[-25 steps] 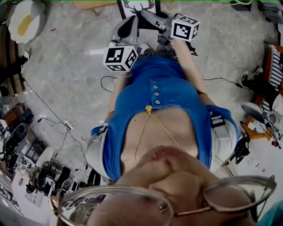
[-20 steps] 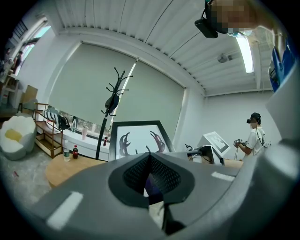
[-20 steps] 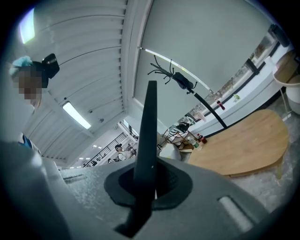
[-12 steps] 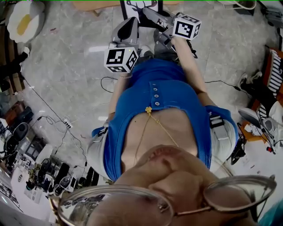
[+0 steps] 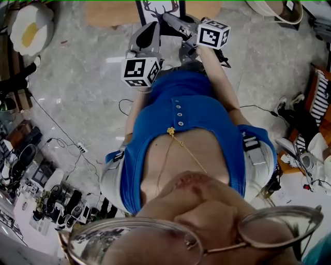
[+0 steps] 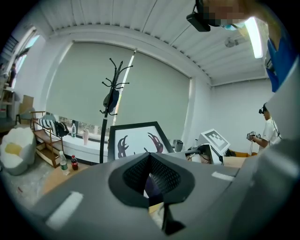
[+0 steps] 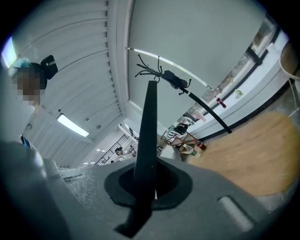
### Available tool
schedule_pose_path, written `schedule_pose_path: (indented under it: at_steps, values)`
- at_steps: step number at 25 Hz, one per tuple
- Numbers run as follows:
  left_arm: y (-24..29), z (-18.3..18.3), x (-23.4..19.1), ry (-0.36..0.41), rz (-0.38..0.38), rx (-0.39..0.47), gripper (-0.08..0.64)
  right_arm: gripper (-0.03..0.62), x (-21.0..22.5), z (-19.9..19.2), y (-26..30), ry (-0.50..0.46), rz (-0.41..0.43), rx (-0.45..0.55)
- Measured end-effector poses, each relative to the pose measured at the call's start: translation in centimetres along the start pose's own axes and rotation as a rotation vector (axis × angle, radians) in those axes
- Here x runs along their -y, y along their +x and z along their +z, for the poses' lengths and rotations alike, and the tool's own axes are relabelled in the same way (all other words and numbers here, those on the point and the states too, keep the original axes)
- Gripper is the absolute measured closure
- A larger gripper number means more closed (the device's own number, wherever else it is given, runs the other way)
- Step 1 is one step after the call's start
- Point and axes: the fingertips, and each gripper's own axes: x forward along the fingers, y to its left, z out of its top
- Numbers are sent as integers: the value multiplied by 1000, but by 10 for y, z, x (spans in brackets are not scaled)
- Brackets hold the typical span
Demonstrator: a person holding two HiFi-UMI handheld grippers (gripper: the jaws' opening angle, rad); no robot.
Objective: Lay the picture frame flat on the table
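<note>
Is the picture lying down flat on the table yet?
Not yet. Done: the right tongs look shut on the picture frame, at its side edge. In hand: the frame stands upright on the wooden table, and the left tongs are shut on nothing. Left: tip it down flat and let go.

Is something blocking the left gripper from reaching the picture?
No, nothing visible. The picture frame stands upright straight ahead of the left gripper, with only air between. The right gripper grips its side edge, out of the way.
</note>
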Motion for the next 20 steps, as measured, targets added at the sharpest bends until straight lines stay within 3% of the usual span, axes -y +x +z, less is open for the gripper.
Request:
schedule_pose_path:
  at_steps: [12, 20]
  values:
    - [101, 28, -13, -20, 86, -18, 560, 588, 74, 84, 15, -3, 12, -66]
    - [112, 19, -21, -37, 117, -25, 560, 588, 103, 82, 25, -39, -19, -116]
